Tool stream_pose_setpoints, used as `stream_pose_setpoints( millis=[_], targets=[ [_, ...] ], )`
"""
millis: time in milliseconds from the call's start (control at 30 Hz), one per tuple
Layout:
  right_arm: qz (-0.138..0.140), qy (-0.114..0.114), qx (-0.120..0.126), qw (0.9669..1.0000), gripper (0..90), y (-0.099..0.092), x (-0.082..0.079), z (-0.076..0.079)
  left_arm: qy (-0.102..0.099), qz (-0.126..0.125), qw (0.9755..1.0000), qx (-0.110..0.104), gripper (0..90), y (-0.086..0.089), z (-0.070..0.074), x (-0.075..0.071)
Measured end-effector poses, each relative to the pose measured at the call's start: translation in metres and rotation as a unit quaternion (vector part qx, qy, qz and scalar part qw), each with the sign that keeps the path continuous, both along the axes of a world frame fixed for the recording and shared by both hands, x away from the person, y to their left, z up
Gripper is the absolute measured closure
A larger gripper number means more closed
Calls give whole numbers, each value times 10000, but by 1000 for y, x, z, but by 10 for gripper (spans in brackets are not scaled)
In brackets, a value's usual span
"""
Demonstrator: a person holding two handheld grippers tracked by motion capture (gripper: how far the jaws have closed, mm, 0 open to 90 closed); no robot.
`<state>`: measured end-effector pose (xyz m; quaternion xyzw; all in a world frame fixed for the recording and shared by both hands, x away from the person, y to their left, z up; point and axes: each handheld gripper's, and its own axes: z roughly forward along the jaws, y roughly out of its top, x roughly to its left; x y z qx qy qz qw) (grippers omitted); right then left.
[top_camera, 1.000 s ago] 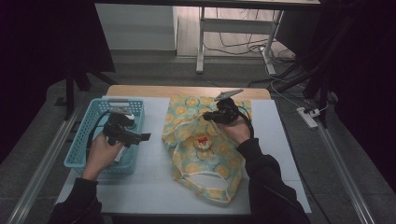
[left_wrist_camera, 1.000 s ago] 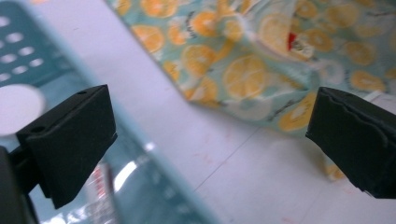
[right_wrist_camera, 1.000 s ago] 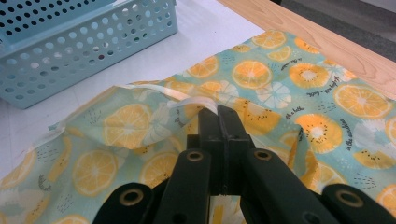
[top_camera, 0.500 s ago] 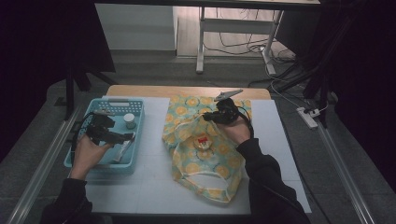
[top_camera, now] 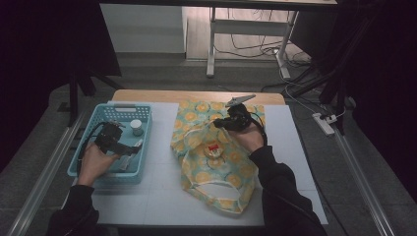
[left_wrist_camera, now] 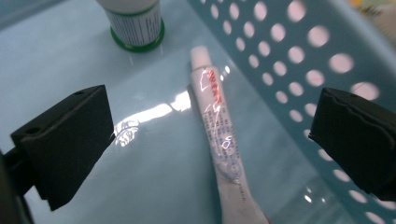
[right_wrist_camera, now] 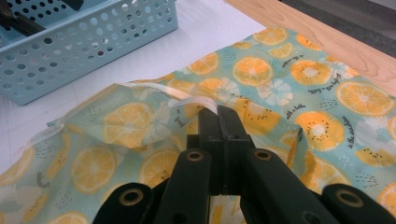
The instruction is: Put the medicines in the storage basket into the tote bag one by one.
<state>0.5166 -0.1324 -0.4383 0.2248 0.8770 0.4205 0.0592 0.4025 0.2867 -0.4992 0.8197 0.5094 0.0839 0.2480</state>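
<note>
- Your left gripper sits low inside the blue perforated basket, jaws spread wide with nothing pressed between them.
- Between those open jaws lies a white tube with red and grey print, flat on the basket floor, its cap end pointing away from you; neither pad touches it.
- The tube runs close along the basket's holed side wall.
- Just past the tube's cap stands a small white bottle with a green band at its base, upright on the basket floor.
- In the high view your left hand rests inside the basket's near half, with the bottle just beyond the gripper.
- Your right gripper is clamped tight on the rim of the orange-print fabric bag, pinching a fold of the cloth and its white edging.
- In the high view your right hand holds that gripper over the bag's far part, while the bag lies spread on the white table, to the right of the basket.
- A small round item with a red label lies on the bag's middle; what it is cannot be told.
</note>
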Motion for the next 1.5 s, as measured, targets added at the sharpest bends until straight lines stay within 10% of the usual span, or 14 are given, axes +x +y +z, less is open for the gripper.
stream_pose_setpoints(
  millis=[333, 633, 833, 1200, 1500],
  targets=[
    [19, 9, -8, 10000, 900, 1, -1, -2, 522, -105, 9973, 500, 70, -8, -12, 5],
    [16, 2, -23, 10000, 900, 0, 0, -2, 764, -233, 9947, 650, 495, -12, -15, 6],
    [21, 13, -32, 10000, 900, 0, 0, -3, 855, -240, 9954, 364, 725, -10, -14, 6],
    [6, 13, -34, 10000, 900, 0, -1, -3, 991, 25, 9948, 217, 750, -7, -12, 9],
    [-3, -27, 0, 10000, 900, -1, -1, 0, 600, 124, 9981, 6, 750, 2, 7, 5]
  ],
)
